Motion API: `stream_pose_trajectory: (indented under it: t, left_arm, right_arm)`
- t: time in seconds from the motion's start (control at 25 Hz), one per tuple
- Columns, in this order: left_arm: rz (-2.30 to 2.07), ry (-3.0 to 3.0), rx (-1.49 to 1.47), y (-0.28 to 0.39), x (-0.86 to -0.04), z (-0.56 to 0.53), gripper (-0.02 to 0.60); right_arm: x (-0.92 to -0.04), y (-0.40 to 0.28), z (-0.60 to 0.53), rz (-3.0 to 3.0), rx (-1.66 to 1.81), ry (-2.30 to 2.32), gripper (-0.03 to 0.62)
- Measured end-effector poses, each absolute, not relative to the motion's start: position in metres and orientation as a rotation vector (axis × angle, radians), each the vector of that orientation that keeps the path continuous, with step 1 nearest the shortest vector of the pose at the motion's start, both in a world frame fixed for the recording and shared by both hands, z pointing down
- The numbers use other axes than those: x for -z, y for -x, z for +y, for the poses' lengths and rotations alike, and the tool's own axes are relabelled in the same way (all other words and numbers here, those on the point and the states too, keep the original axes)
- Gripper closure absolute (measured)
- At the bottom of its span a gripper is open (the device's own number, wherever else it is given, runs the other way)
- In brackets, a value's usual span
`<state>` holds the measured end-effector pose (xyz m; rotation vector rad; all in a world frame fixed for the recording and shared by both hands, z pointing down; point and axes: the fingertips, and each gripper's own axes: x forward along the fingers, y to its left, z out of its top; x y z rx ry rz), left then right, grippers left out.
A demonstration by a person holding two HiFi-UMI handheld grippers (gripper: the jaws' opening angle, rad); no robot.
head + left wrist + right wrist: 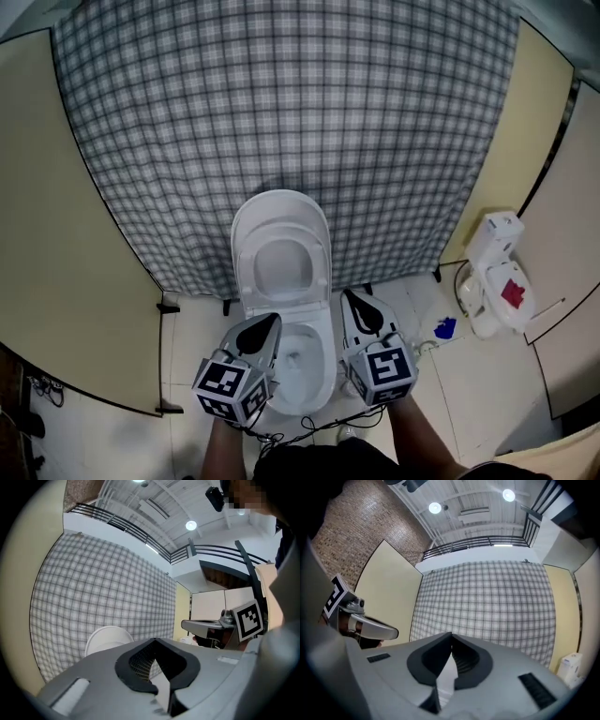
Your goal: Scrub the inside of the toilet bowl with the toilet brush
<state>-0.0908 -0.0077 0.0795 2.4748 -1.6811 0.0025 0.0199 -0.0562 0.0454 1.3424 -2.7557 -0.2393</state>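
A grey-and-white checked curtain (281,103) fills the upper half of the head view, with cream partition panels (66,244) on either side. Below them, pale floor tiles (478,384) run across the lower right.

The white toilet (281,211) stands in the middle of the frame with its lid raised against the curtain. Its open bowl (302,366) lies at lower centre, between the two grippers.

The left gripper (274,323) hovers over the bowl's left rim. In its own view the jaws meet at the tips with nothing between them (154,640). The right gripper (349,298) hangs over the right rim. Its jaws are likewise pressed together and empty (451,634).

At the right edge, well apart from the toilet, a white plastic object with a red patch (497,272) stands against the partition (whether it holds the toilet brush cannot be told). A small blue item (445,328) lies on the tiles just beside it.
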Motion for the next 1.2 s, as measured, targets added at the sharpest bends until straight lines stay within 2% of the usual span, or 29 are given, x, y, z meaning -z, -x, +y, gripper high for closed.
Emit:
stream_pose_trajectory:
  t: [0.16, 0.28, 0.6, 0.92, 1.2]
  left_arm:
    - [-1.742, -2.530, 0.014, 0.095, -0.051, -0.003, 0.572]
    - [-1.773, -2.552, 0.028, 0.098, -0.038, -0.004, 0.572]
    - [-1.815, -2.575, 0.011, 0.097, -0.019, -0.013, 0.572]
    - [-1.783, -2.595, 0.009, 0.095, -0.020, -0.014, 0.572]
    - [-1.751, -2.584, 0.009, 0.086, -0.030, -0.014, 0.572]
  right_arm:
    - [-0.024, -0.008, -0.047, -2.742, 0.462, -1.297, 0.585]
    - [-0.017, -0.003, -0.042, -2.752, 0.492, -1.260, 0.585]
    - [0.004, 0.006, -0.044, -2.843, 0.444, -1.234, 0.582]
    - [0.020, 0.006, -0.043, -3.146, 0.167, -1.116, 0.583]
    - [0.006, -0.001, -0.048, -3.099, 0.088, -1.159, 0.582]
